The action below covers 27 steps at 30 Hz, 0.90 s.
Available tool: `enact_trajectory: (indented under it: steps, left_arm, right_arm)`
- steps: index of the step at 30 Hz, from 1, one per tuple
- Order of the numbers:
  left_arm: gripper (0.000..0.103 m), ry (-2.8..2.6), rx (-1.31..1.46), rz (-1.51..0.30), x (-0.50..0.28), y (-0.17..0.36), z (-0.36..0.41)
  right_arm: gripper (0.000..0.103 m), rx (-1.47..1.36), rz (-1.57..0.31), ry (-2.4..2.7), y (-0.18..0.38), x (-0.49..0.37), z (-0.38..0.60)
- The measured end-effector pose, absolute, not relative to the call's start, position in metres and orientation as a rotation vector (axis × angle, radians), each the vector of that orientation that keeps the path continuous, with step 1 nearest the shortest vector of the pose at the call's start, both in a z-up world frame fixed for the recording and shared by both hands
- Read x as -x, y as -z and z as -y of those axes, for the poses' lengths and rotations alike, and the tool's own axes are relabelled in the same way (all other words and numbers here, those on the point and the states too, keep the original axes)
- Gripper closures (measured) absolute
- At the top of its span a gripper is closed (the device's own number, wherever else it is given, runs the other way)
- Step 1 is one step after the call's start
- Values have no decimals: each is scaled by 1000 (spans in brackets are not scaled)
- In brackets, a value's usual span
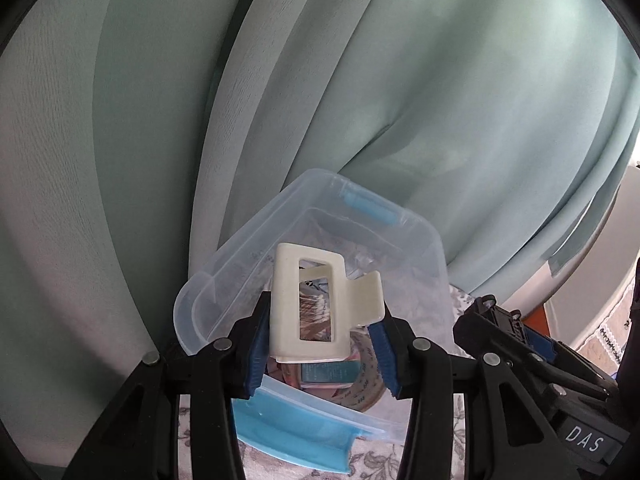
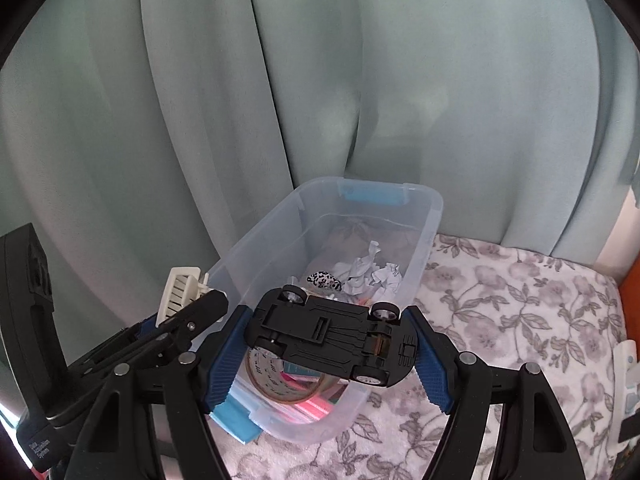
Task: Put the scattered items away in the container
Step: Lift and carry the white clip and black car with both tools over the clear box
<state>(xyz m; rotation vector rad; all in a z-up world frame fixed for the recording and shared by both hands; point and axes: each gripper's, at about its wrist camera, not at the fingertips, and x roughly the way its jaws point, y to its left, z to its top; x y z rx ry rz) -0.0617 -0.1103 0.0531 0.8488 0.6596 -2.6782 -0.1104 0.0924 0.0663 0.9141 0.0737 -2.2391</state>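
My left gripper (image 1: 320,330) is shut on a cream hair claw clip (image 1: 286,312) and holds it over the near end of a clear plastic container (image 1: 240,256) with blue handles. My right gripper (image 2: 322,344) is shut on a black toy car (image 2: 332,332), held upside down with its wheels up, over the container's near end (image 2: 424,220). Inside the container lie a tape roll (image 2: 280,380), crumpled paper (image 2: 368,268), a spotted item (image 2: 324,280) and pink and teal packets. The left gripper with the clip (image 2: 180,290) shows at the left of the right wrist view.
The container stands on a cloth with grey flowers (image 2: 500,320), against a pale green curtain (image 2: 280,80). The right gripper (image 1: 516,336) shows at the right of the left wrist view. White objects (image 2: 628,368) lie at the cloth's right edge.
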Motion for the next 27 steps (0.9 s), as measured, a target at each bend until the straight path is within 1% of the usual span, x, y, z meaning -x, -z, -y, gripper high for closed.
enact_trajectory:
  steps: [9, 27]
  left_arm:
    - [55, 2643, -897, -695, 70, -29, 122]
    - [56, 2652, -860, -649, 96, -22, 132]
  right_arm:
    - [25, -965, -96, 2210, -47, 128, -73]
    - [25, -973, -86, 2190, -34, 152, -55]
